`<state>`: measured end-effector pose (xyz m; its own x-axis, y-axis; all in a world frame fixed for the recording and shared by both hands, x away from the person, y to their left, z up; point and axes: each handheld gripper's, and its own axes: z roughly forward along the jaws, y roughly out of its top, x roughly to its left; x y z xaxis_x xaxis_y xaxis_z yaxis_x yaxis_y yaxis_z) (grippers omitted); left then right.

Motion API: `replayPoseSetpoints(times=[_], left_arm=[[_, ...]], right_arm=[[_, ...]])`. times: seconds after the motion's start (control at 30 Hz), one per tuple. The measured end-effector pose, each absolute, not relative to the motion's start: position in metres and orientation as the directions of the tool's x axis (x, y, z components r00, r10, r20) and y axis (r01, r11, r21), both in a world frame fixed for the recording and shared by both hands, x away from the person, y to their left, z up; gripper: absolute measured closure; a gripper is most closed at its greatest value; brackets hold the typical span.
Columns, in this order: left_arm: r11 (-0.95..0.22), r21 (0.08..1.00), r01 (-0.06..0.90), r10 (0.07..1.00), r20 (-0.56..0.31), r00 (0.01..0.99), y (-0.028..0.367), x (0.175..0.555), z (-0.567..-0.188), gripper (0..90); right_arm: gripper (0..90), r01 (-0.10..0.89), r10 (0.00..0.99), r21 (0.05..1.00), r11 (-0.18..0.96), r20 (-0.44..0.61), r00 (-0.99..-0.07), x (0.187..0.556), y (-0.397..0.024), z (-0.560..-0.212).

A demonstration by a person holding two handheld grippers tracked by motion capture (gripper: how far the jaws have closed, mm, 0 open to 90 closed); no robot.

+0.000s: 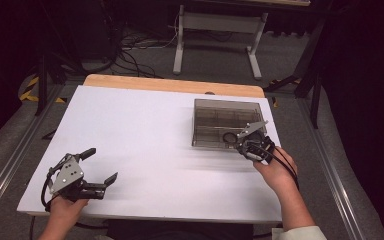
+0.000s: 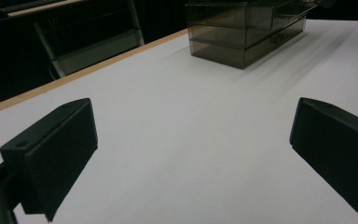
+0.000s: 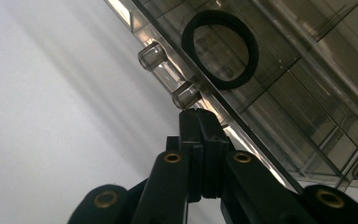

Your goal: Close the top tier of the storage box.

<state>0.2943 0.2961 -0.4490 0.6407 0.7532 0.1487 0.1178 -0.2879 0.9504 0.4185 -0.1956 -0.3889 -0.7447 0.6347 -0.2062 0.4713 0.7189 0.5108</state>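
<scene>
A smoky see-through box with several compartments stands at the right of the white board. A black ring lies inside it, near the front wall. My right gripper is shut with nothing between its jaws. Its tips sit just below the box's clear front handle, close to one of its posts. My left gripper rests near the front left corner of the board, open wide and holding nothing. The box stands far off in the left gripper view.
The board lies on a wooden tabletop whose far edge shows. Beyond it stand a white desk frame and floor cables. Metal rails run along both sides. Wide bare board lies between my two grippers.
</scene>
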Motion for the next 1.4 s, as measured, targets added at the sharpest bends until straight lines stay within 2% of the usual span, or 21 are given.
replayPoseSetpoints(times=[1.4], left_arm=[[-0.308,0.945,0.110,0.751,0.171,0.638,0.296,0.295,-0.449,1.6]], right_arm=[[90.0,0.482,0.752,0.640,0.599,-0.242,-0.614,0.442,-0.194,-0.396]])
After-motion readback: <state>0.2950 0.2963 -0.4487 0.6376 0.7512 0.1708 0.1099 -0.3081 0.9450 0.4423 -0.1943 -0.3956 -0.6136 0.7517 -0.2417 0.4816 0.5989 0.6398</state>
